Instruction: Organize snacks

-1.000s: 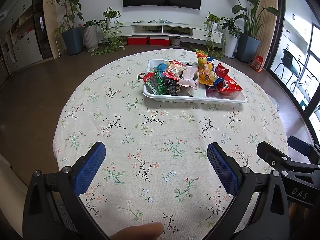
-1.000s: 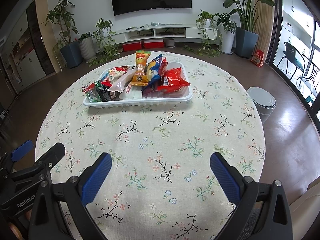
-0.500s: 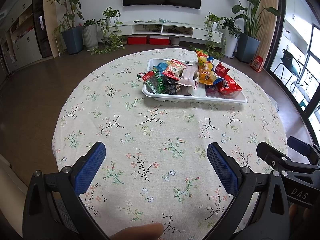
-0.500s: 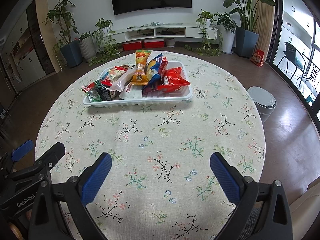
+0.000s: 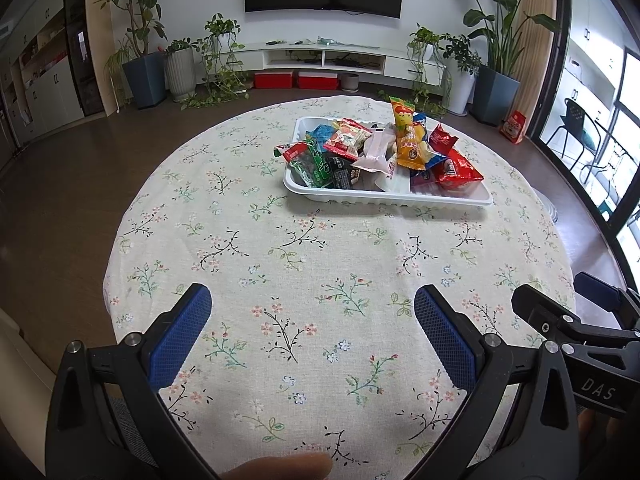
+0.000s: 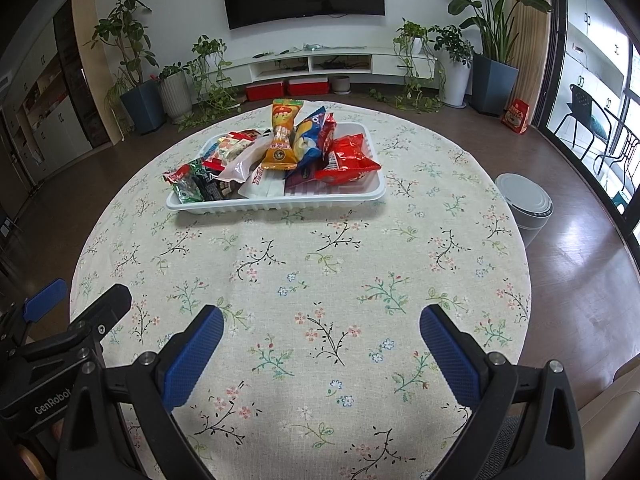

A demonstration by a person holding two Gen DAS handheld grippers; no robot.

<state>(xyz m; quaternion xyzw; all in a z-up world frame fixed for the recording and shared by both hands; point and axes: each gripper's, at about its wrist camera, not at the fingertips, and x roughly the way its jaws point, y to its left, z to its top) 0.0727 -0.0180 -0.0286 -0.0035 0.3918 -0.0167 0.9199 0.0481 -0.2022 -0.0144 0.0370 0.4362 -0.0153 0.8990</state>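
Note:
A white tray [image 5: 384,198] sits on the far half of a round table with a floral cloth [image 5: 312,264]. It holds a heap of snack packets: an orange packet [image 5: 408,140], a red one [image 5: 458,168], a green one [image 5: 312,160]. The tray [image 6: 276,204] and the orange packet [image 6: 282,140] also show in the right wrist view. My left gripper [image 5: 312,304] is open and empty over the near part of the table. My right gripper [image 6: 322,326] is open and empty beside it, well short of the tray.
A grey round bin [image 6: 524,204] stands on the floor right of the table. Potted plants [image 5: 142,60], a TV shelf [image 5: 340,56] and red boxes [image 5: 296,79] line the far wall. A thumb [image 5: 280,466] shows at the bottom edge.

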